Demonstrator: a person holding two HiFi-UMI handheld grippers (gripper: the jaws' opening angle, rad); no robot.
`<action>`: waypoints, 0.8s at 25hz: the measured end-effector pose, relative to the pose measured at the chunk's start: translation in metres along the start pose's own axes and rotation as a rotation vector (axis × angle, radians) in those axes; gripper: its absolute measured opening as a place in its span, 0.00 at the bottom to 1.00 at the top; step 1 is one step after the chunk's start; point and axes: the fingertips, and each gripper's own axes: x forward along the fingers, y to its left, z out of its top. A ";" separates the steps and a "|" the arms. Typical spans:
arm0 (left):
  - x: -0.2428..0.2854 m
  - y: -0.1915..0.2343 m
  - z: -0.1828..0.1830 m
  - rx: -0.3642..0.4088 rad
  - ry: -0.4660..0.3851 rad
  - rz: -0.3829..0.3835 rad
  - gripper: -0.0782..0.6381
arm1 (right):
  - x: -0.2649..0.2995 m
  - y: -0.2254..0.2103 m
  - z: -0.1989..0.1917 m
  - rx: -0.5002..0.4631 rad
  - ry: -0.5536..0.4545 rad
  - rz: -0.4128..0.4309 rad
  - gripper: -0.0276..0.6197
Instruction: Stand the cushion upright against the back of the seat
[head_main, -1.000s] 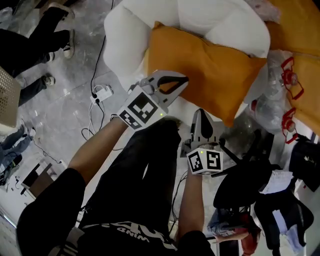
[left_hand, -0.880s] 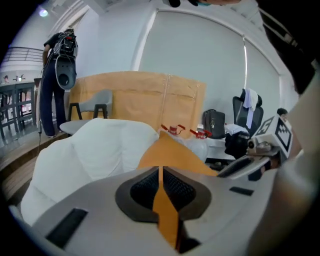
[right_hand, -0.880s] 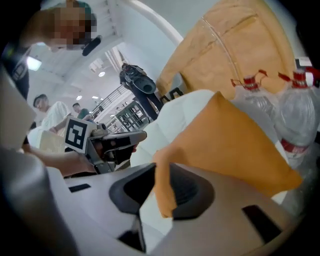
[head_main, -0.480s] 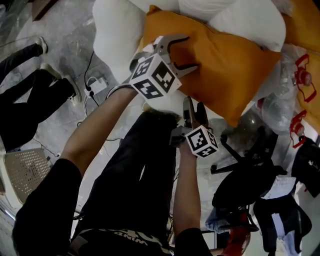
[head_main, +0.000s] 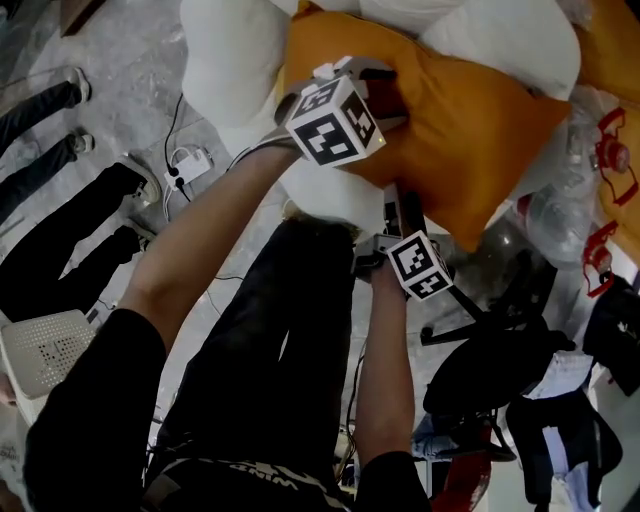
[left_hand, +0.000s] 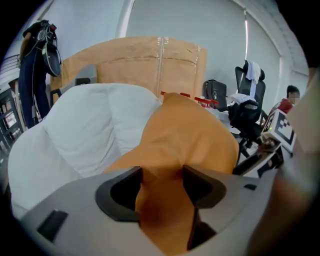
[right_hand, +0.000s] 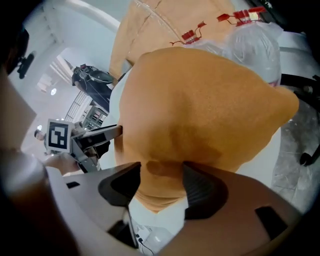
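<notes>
An orange cushion (head_main: 470, 110) lies tilted on the white padded seat (head_main: 230, 50). My left gripper (head_main: 378, 92) reaches over the cushion's left near edge. In the left gripper view the cushion (left_hand: 190, 135) fills the gap of that gripper (left_hand: 162, 175), and its jaws are closing. My right gripper (head_main: 400, 205) is at the cushion's near lower edge. In the right gripper view the cushion's edge (right_hand: 200, 110) sits between that gripper's (right_hand: 162, 177) jaws, which are also closing, with white seat below. I cannot see either pair of pads squeezing the fabric.
Tan cardboard boxes (left_hand: 160, 65) stand behind the seat. Clear plastic bags with red handles (head_main: 590, 150) lie to the right. A black office chair (head_main: 500, 370) draped with clothes is at lower right. A power strip with cables (head_main: 195, 165) lies on the floor; a bystander's legs (head_main: 60, 230) are at left.
Both grippers have come down and forward onto the cushion. Their jaws, narrow a second ago, have spread and now straddle the cushion's near edge.
</notes>
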 end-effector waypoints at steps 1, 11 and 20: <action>0.001 -0.001 -0.001 -0.010 0.007 -0.005 0.48 | 0.000 -0.004 0.000 0.014 0.000 -0.018 0.43; 0.002 -0.004 -0.006 -0.062 0.047 0.003 0.28 | 0.005 -0.015 0.000 0.052 0.004 -0.056 0.22; -0.017 -0.015 -0.003 -0.108 -0.012 -0.057 0.13 | -0.003 -0.013 -0.002 -0.001 -0.031 -0.078 0.08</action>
